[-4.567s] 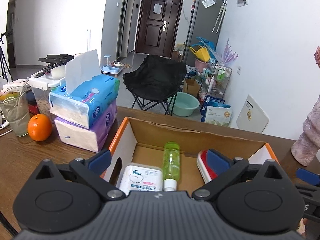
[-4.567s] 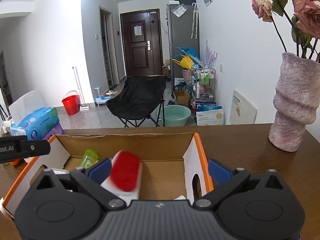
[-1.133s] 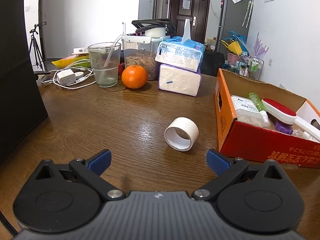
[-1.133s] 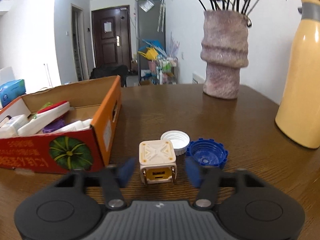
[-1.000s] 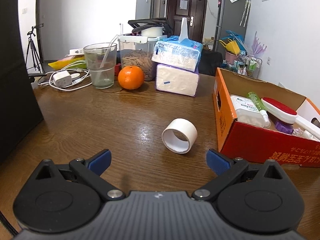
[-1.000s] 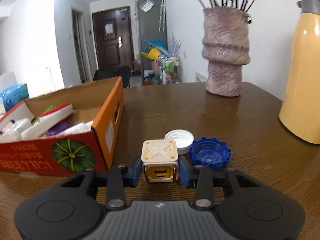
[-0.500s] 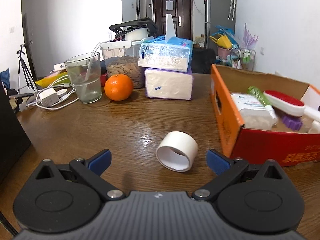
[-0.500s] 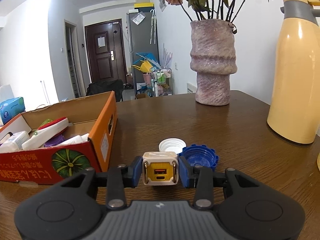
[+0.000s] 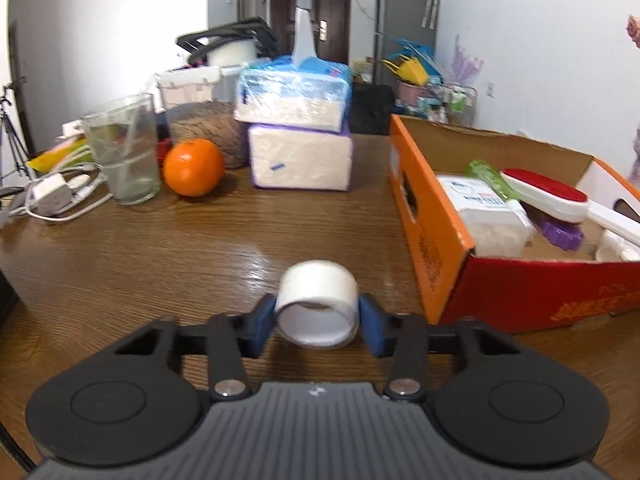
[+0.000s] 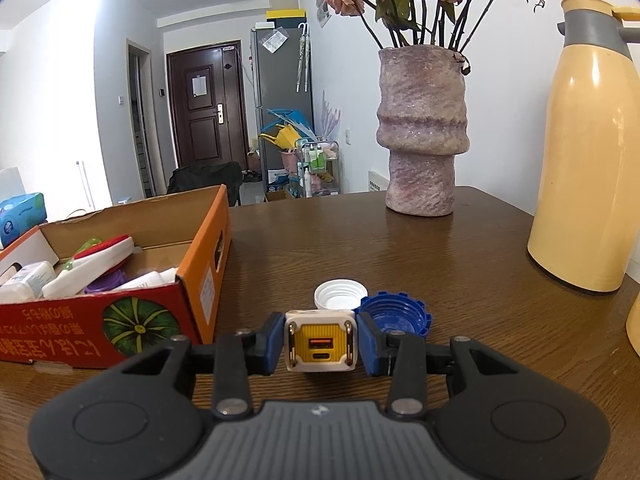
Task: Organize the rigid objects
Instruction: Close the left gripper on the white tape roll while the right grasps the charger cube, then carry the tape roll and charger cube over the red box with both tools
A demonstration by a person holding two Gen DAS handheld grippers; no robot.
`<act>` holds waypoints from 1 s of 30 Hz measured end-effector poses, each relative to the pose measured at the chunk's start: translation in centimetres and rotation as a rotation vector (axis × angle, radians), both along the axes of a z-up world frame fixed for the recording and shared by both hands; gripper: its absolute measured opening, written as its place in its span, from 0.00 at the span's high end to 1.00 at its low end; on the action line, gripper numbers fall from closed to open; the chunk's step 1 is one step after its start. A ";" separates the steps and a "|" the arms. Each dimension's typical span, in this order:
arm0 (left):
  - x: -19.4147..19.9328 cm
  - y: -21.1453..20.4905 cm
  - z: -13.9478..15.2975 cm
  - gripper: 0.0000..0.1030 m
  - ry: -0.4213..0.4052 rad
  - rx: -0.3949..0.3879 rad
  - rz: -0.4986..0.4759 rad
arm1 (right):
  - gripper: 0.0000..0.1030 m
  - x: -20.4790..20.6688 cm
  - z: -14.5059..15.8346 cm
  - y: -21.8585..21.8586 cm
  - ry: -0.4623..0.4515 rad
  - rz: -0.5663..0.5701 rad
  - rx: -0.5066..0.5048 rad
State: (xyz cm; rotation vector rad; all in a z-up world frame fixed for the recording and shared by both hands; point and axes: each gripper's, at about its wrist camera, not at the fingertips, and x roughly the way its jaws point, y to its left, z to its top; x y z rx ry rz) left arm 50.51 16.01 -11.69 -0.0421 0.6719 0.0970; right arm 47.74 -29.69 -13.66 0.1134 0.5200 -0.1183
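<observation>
Left wrist view: left gripper [image 9: 318, 317] just clamped blurred tape roll [image 9: 318, 305] — right gripper [image 10: 319, 343] grips charger [image 10: 319, 341].

Black gripper [image 9: 318, 322] bodies; blue fingers [image 10: 272, 342]; silver screws.

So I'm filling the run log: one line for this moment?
left hand-held gripper: just closed on tape roll | right hand-held gripper: grips charger cube | box: not reached

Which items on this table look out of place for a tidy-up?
Two loose caps, the white cap and blue cap, lie upturned on the table beside the cardboard box, with no bottles near them.
</observation>
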 end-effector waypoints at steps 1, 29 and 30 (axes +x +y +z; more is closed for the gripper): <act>-0.1 -0.1 0.0 0.57 -0.003 0.003 -0.001 | 0.63 0.0 0.0 0.0 0.000 -0.001 0.000; -5.7 0.1 1.9 0.57 -0.092 -0.003 0.149 | 0.63 -4.1 1.5 1.6 -0.077 0.034 0.037; -6.1 -0.2 2.1 0.57 -0.098 -0.003 0.148 | 0.63 -4.4 1.6 1.8 -0.081 0.042 0.039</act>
